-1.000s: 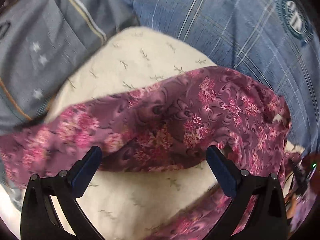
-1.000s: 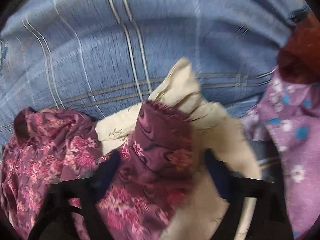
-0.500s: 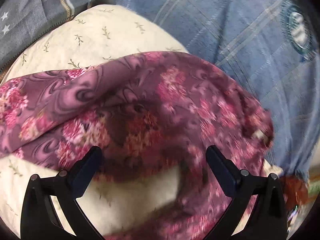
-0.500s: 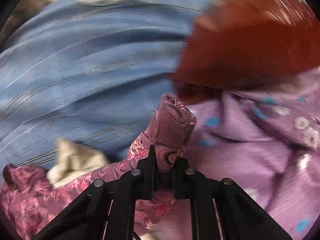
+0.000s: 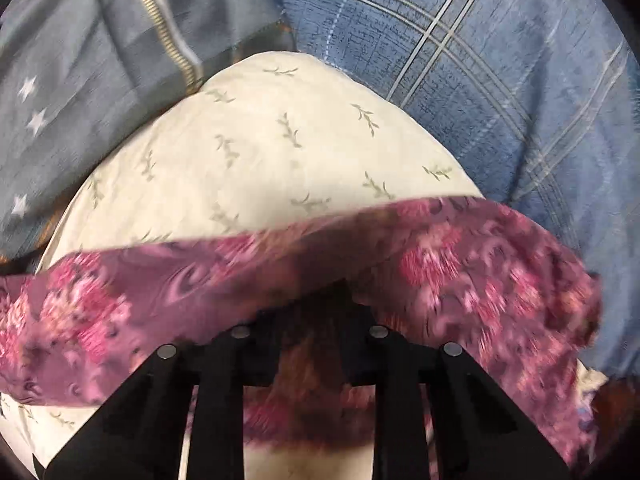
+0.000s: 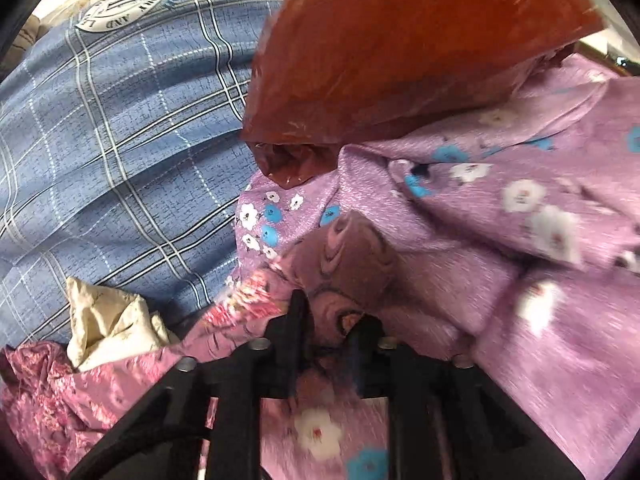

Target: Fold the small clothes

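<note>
A maroon floral garment with a cream lining lies on a blue plaid bedsheet. My left gripper is shut on the garment's maroon edge, which drapes over its fingertips and hides them. In the right wrist view, my right gripper is shut on another bunched part of the same maroon garment, held over a lilac cloth. The cream lining shows at lower left there.
A grey cloth with white stars lies at the left in the left wrist view. A lilac flowered cloth and a rust-red cloth lie at the right in the right wrist view. The blue plaid sheet fills the left.
My left gripper was open over the garment and has shut on its maroon edge. My right gripper shut on the maroon cloth and carried it to the right, over the lilac cloth.
</note>
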Demonstrator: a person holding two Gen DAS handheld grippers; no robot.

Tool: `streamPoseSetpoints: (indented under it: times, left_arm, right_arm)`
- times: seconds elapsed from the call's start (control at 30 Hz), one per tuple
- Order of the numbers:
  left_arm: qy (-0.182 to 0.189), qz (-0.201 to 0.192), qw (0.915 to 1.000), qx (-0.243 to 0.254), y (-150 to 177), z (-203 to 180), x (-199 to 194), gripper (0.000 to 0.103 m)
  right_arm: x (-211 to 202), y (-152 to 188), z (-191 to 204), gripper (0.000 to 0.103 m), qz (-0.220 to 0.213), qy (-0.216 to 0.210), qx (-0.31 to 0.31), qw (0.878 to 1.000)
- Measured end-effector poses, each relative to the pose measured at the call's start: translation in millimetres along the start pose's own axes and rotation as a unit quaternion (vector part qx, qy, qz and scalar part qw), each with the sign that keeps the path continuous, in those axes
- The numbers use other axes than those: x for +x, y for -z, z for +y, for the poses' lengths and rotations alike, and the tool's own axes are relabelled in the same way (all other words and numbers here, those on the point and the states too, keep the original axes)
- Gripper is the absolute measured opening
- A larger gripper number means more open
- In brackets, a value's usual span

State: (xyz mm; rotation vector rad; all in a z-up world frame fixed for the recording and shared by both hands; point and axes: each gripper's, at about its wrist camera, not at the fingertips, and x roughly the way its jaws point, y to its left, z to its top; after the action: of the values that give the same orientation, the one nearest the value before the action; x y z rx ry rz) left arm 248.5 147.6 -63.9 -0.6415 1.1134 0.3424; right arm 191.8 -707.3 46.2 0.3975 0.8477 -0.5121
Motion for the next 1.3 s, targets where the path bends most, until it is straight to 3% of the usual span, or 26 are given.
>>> streamPoseSetpoints:
  times: [0.03, 0.1, 0.13, 0.17, 0.23, 0.3, 0.4, 0.53, 0.6, 0.7, 0.77, 0.8, 0.83, 0.87, 0.93, 1.0, 1.07, 1.1, 1.17, 1.2, 1.23, 1.27, 1.3]
  left_arm:
    - [0.014, 0.006, 0.9999, 0.007, 6.0, 3.6, -6.3, 0.028]
    - [0.045, 0.022, 0.9982, 0.035, 26.0, 5.5, -21.0, 0.048]
    - [0.058, 0.025, 0.9968, 0.05, 36.2, 3.9, -27.1, 0.06]
    - [0.072, 0.027, 0.9945, 0.072, 49.3, 0.7, -33.5, 0.068]
    - [0.093, 0.028, 0.9857, 0.137, 76.7, -9.2, -43.2, 0.075]
    - [0.094, 0.036, 0.9758, 0.194, 100.0, -27.2, -42.5, 0.075]
    - [0.09, 0.061, 0.9658, 0.235, 116.4, -44.5, -31.0, 0.075]
    - [0.066, 0.051, 0.9594, 0.27, 128.6, -48.0, -27.6, 0.075]
    - [0.063, 0.049, 0.9576, 0.277, 128.0, -48.6, -25.2, 0.076]
    - [0.06, 0.052, 0.955, 0.286, 132.6, -53.3, -18.9, 0.075]
    - [0.06, 0.042, 0.953, 0.294, 133.7, -47.0, -22.5, 0.071]
    - [0.058, 0.035, 0.9537, 0.293, 133.9, -41.1, -26.7, 0.064]
    - [0.052, 0.031, 0.9541, 0.293, 133.5, -39.4, -27.4, 0.049]
    - [0.051, 0.03, 0.9549, 0.291, 131.9, -29.7, -31.5, 0.043]
    - [0.046, 0.022, 0.9592, 0.278, 127.6, -19.2, -33.1, 0.043]
    - [0.023, 0.017, 0.9615, 0.273, 123.5, -17.8, -27.5, 0.043]
    - [0.029, 0.024, 0.966, 0.256, 118.8, -16.1, -30.5, 0.043]
    - [0.045, 0.028, 0.9669, 0.249, 118.3, -12.6, -38.2, 0.043]
    - [0.07, 0.024, 0.9647, 0.253, 121.5, -3.8, -54.9, 0.043]
    - [0.081, 0.019, 0.9628, 0.257, 124.8, 3.0, -66.0, 0.045]
    - [0.095, 0.019, 0.9599, 0.263, 129.2, 11.5, -75.4, 0.057]
    - [0.104, 0.022, 0.9582, 0.265, 132.9, 20.2, -81.1, 0.073]
    - [0.113, 0.026, 0.9584, 0.261, 138.8, 34.8, -87.3, 0.077]
  right_arm:
    - [-9.6, 1.8, 0.8, 0.043, -0.009, 0.016, -0.003, 1.0]
    - [-40.5, 13.6, -1.4, 0.053, -0.044, 0.036, -0.011, 0.998]
    - [-53.0, 21.3, -1.7, 0.055, -0.05, 0.027, -0.016, 0.998]
    - [-65.4, 32.1, 1.0, 0.056, -0.042, -0.005, -0.027, 0.999]
    - [-83.6, 64.9, 20.2, 0.059, 0.008, -0.109, -0.06, 0.992]
    - [-95.6, 100.2, 46.4, 0.06, 0.058, -0.179, -0.09, 0.978]
    - [-102.4, 161.3, 102.8, 0.061, 0.126, -0.253, -0.147, 0.948]
    - [-85.0, 214.8, 170.7, 0.061, 0.174, -0.29, -0.19, 0.922]
    - [-70.8, 230.3, 200.5, 0.062, 0.187, -0.282, -0.208, 0.918]
    - [-51.9, 246.6, 233.9, 0.061, 0.175, -0.225, -0.255, 0.924]
    - [-64.1, 249.7, 235.1, 0.016, 0.137, -0.215, -0.279, 0.926]
    - [-63.9, 248.1, 232.5, 0.008, 0.135, -0.205, -0.281, 0.928]
    - [-61.2, 245.6, 226.1, 0.007, 0.137, -0.209, -0.274, 0.929]
    - [-57.4, 239.5, 213.8, 0.006, 0.137, -0.207, -0.264, 0.932]
    - [-55.2, 223.3, 177.0, 0.005, 0.128, -0.186, -0.229, 0.947]
    - [-40.3, 208.1, 135.7, 0.006, 0.146, -0.193, -0.16, 0.957]
    - [-25.8, 205.5, 116.1, 0.006, 0.164, -0.137, -0.142, 0.967]
    - [-22.2, 204.9, 106.5, 0.006, 0.172, -0.132, -0.137, 0.967]
    - [-36.7, 204.5, 80.2, 0.009, 0.178, -0.215, -0.076, 0.957]
    - [-45.9, 207.0, 77.2, 0.016, 0.181, -0.246, -0.068, 0.95]
    - [-57.1, 211.4, 71.4, 0.037, 0.186, -0.268, -0.073, 0.942]
    - [-69.4, 219.8, 67.5, 0.052, 0.189, -0.277, -0.088, 0.938]
    - [-80.8, 232.0, 65.0, 0.073, 0.193, -0.281, -0.107, 0.934]
